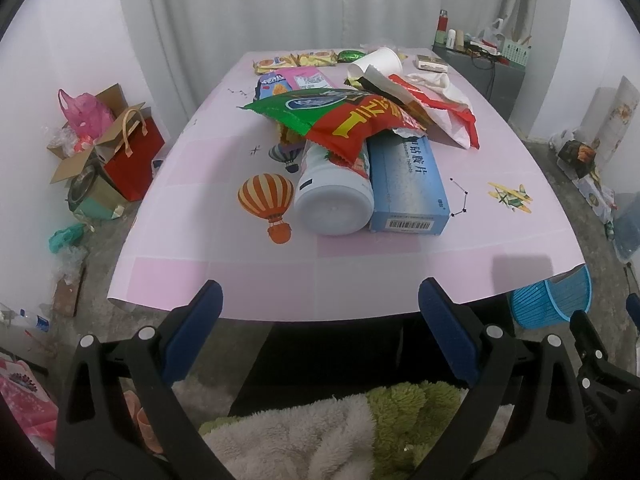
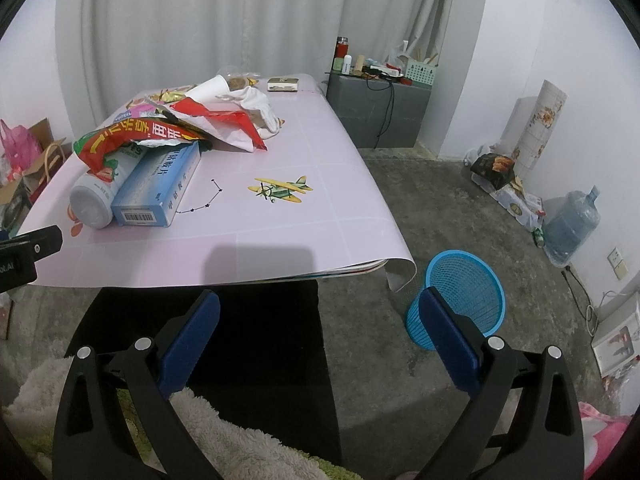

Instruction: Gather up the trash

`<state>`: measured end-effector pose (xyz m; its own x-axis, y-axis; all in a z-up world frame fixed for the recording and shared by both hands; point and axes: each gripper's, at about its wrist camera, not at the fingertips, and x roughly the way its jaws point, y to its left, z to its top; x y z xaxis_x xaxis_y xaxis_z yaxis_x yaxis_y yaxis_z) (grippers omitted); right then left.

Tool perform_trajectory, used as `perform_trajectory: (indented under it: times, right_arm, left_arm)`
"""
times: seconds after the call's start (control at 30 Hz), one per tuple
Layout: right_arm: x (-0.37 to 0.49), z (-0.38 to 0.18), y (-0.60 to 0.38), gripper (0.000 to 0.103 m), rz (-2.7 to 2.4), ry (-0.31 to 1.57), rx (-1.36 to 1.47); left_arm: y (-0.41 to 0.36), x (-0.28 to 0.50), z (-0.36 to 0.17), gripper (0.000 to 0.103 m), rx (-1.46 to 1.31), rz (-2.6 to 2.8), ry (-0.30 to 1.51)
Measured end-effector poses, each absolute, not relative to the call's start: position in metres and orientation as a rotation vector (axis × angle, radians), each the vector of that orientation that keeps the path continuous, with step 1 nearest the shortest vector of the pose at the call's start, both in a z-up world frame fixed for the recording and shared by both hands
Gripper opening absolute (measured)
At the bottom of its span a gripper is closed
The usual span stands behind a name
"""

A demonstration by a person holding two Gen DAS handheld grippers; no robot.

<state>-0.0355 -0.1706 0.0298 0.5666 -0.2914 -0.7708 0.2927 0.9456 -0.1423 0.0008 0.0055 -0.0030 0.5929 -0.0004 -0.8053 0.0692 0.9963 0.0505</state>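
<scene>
You are facing the table (image 1: 400, 276), with the trash pile (image 1: 360, 120) sitting mid-table, ahead of both grippers. The blue bin (image 2: 460, 300) is standing on the floor off the table's right corner, nearer your right gripper (image 2: 320, 316). Both the left gripper (image 1: 320, 308) and the right are hanging wide, holding nothing, short of the near edge. The box (image 1: 408, 184) and the white bottle (image 1: 332, 192) are lying side by side, long axes pointing straight at you, ends nearest; the left is lining up squarer on them.

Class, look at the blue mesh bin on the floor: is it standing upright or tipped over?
Upright: the blue mesh bin stands on its base beside the table, its open rim facing up.
</scene>
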Motion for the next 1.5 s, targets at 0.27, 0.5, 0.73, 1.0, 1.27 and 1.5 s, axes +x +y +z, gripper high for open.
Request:
perform_trajectory:
  times: [0.27,0.5,0.73,1.0,1.27,1.5]
  right_arm:
    - [-0.0357,0.0297,-0.1703,0.097,-0.343,0.905,0.002]
    - [-0.0352,0.0304,-0.17,0.097,-0.343,0.905,0.003]
    - [-0.0354,0.0304,-0.171,0.097,-0.343,0.905,0.006]
    - [-0.0349,0.0293,-0.1694,0.097,-0.343,0.906,0.006]
    - [-0.0356,0.0305,-0.1708,0.097,-0.343,0.906,0.008]
    - [-0.0351,0.0294,-0.1677,0.097,-0.352,0.897,0.013]
  left_arm:
    - [0.0059,0.0004,-0.0035,0.094,0.08,-0.037,0.938]
    - [0.006,0.0008,-0.0033,0.094,0.081,-0.037,0.938]
    - [0.0062,0.0009,-0.0033,0.094,0.081,-0.039,0.939]
    - [0.0082,-0.0008,-0.0056,0.094,0.085,-0.04,0.946]
    - [0.008,-0.0004,-0.0061,0.094,0.085,-0.041,0.947]
    - [0.0077,-0.0002,-0.0024,0.094,0.082,-0.047,0.937]
